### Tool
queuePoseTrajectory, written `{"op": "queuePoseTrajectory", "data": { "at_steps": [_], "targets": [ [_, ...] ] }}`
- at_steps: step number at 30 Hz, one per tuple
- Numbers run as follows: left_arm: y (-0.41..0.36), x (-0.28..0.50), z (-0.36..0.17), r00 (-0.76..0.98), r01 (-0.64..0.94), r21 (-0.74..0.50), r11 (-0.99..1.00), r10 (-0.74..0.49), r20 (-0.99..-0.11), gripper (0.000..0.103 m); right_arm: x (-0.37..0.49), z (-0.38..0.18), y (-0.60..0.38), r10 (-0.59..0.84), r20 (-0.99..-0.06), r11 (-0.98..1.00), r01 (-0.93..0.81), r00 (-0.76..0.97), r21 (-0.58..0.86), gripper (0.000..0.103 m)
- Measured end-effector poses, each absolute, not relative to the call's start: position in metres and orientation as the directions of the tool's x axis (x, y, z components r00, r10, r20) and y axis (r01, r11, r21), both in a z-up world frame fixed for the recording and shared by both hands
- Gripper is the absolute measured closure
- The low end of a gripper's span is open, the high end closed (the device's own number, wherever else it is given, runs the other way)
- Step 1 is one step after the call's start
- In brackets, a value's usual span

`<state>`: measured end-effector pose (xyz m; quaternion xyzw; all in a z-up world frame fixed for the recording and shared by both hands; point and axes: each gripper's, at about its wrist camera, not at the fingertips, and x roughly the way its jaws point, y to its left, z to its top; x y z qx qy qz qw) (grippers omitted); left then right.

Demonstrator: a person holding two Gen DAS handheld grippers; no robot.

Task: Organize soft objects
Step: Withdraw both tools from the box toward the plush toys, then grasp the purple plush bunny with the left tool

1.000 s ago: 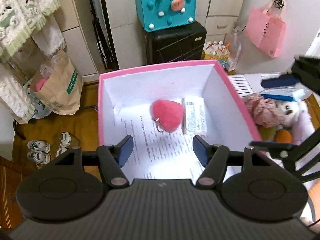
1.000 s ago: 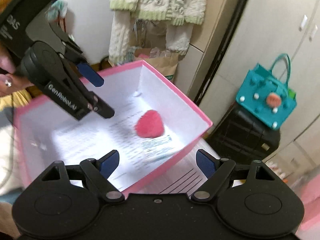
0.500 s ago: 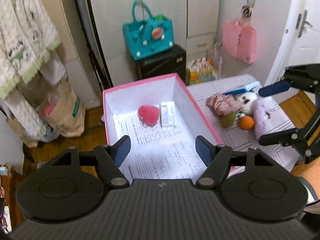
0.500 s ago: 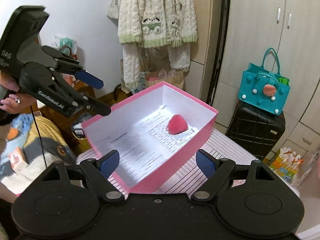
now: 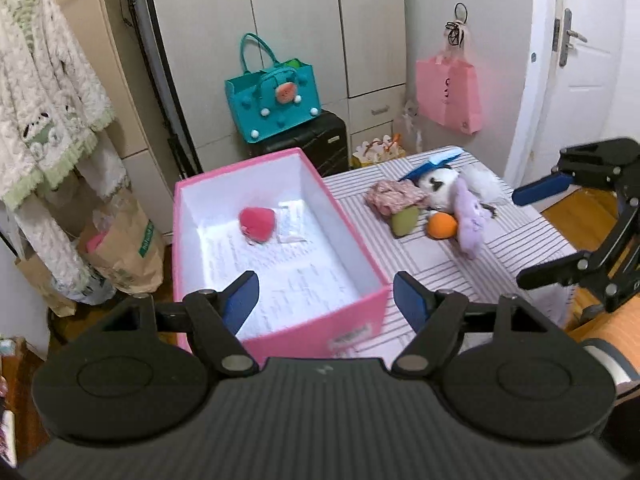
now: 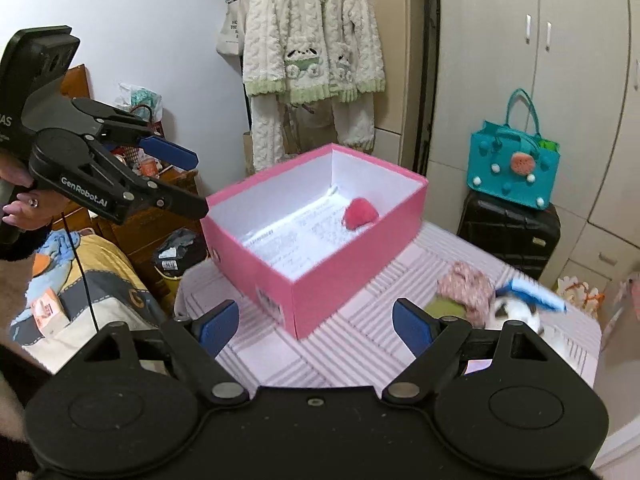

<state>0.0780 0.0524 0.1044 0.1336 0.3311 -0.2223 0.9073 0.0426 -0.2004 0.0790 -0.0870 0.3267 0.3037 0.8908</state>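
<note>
A pink box (image 5: 356, 312) is seen at the left of the striped table (image 5: 432, 268), a pink plush strawberry (image 5: 258, 220) lying inside it. The left gripper (image 5: 326, 300) is opening, with nothing between its jaws. To the right, a heap of soft toys (image 5: 440, 204) is piled. The right gripper (image 6: 316, 326) is held spread wide and empty.

Pale wardrobe doors (image 5: 296, 20), white door (image 5: 588, 80), wooden floor (image 5: 580, 204), black suitcase (image 6: 508, 232) against the wardrobe.
</note>
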Motion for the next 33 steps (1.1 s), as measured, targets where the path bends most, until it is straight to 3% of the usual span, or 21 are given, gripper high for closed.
{"op": "queuePoseTrajectory", "data": {
  "at_steps": [6,17,24,33],
  "targets": [
    [0.029,0.063,0.083,0.658,0.541,0.063,0.839,-0.375,-0.653,0.029,0.033,0.053,-0.225,0.471,-0.639,0.835,-0.541,0.608,0.101,0.016],
    [-0.032,0.067,0.04,0.66,0.58,0.059,0.812,-0.427,-0.619,0.031,0.024,-0.023,-0.263,0.352,-0.572,0.909,-0.416,0.741,0.021,0.016],
    [-0.074,0.091,0.019,0.62,0.6,-0.002,0.8,-0.467,-0.63,0.033,0.033,-0.038,-0.291,0.253,-0.535,0.947,-0.319,0.806,-0.032,0.016],
    [-0.132,0.134,-0.02,0.5,0.653,-0.13,0.746,-0.553,-0.666,0.048,0.073,-0.078,-0.29,0.245,-0.575,0.95,-0.31,0.781,-0.017,0.015]
  ]
}}
